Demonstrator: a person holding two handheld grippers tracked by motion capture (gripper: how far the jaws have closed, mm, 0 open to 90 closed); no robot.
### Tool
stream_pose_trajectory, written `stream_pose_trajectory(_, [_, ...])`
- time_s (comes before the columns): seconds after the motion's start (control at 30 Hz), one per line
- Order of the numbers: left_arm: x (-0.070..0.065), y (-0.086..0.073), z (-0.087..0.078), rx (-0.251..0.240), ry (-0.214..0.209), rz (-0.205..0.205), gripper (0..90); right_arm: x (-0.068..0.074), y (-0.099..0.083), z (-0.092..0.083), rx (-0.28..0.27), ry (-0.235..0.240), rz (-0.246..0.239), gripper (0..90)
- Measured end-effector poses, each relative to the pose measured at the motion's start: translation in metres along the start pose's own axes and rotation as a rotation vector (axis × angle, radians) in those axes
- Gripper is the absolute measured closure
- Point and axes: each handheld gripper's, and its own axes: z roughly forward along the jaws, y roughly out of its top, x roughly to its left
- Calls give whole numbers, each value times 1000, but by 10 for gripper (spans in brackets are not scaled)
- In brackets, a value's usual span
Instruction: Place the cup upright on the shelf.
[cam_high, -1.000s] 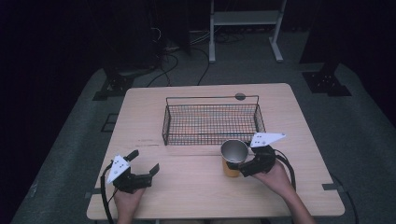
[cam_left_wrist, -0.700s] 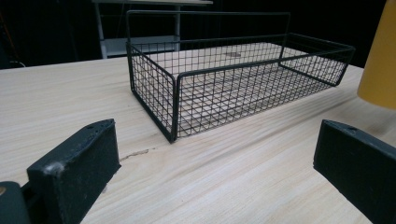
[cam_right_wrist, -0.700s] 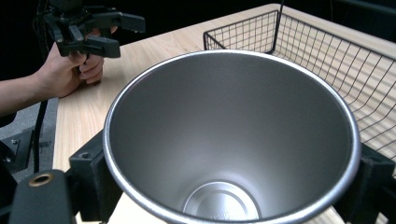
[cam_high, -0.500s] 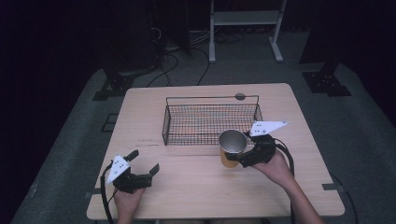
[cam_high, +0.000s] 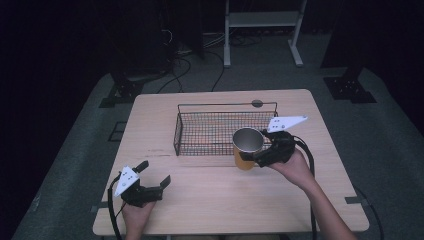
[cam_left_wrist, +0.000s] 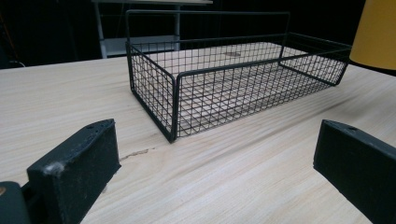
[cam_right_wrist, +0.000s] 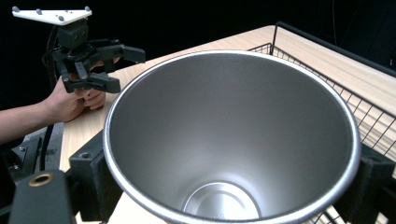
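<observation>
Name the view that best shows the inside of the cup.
The right gripper view: the cup opens toward it, steel inside, empty. The high view shows its rim and yellow side; the left gripper view, a yellow edge.

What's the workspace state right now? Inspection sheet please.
Surface: wooden table, bare apart from the items below.
Job's things: metal cup, yellow outside, empty, upright; wire basket, empty.
Clutter: nothing seen.
Grippers: right hand-held gripper shut on the cup at the basket's near right corner; left hand-held gripper open, low over the table's near left, holding nothing.
Cables: one trails from each gripper; more on the floor behind the table.
Surroundings: dark room, grey floor mat, white metal stand behind.
</observation>
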Motion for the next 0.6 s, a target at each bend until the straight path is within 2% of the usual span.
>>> stream_pose_trajectory(0.4, [0,0,0,-1,-1,0,0,-15,21,-1,-16,-6,0,128])
stream_pose_trajectory(0.6, [0,0,0,-1,-2,-1,0,-20,30,3,-7,-10,-7,128])
